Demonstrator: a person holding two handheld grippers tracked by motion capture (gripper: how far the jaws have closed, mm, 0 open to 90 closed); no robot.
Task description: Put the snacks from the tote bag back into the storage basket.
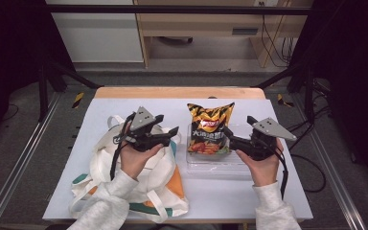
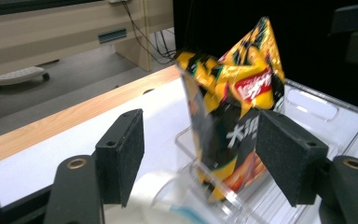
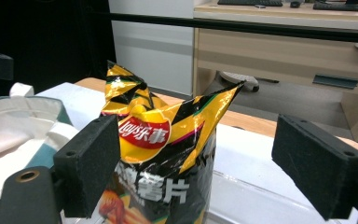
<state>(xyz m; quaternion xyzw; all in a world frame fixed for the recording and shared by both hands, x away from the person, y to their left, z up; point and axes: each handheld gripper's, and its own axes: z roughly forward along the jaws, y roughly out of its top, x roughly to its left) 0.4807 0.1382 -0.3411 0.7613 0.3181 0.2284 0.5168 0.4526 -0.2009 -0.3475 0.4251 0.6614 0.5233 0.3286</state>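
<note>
Chip bag (image 1: pixel 210 128), yellow/black w/ red logo, stands upright in a clear plastic tray (image 1: pixel 216 165) at the middle-right of the table (image 1: pixel 230 196). Its crumpled top sticks well above the tray's rim. In the left gripper view the bag (image 2: pixel 235 107) leans against the tray's near wall (image 2: pixel 307 107); in the right gripper view the bag (image 3: pixel 161 154) fills the centre, logo facing the camera.

Right gripper (image 1: pixel 231 136) is just right of the bag, jaws released and spread wide, nothing clamped; the bag sits partly between them, but the pads (image 3: pixel 91 163) don't press on it. Left gripper (image 1: pixel 172 133) is just left of the tray, jaws also released and wide apart, pads (image 2: pixel 121 154) clear of the bag, pointing right toward it.

Left of the tray lies a cream cloth tote bag (image 1: pixel 105 163) w/ orange and teal patches, flat on the table under the left hand (image 1: pixel 136 160). Right hand (image 1: pixel 263 167) is near the tray's right end.
</note>
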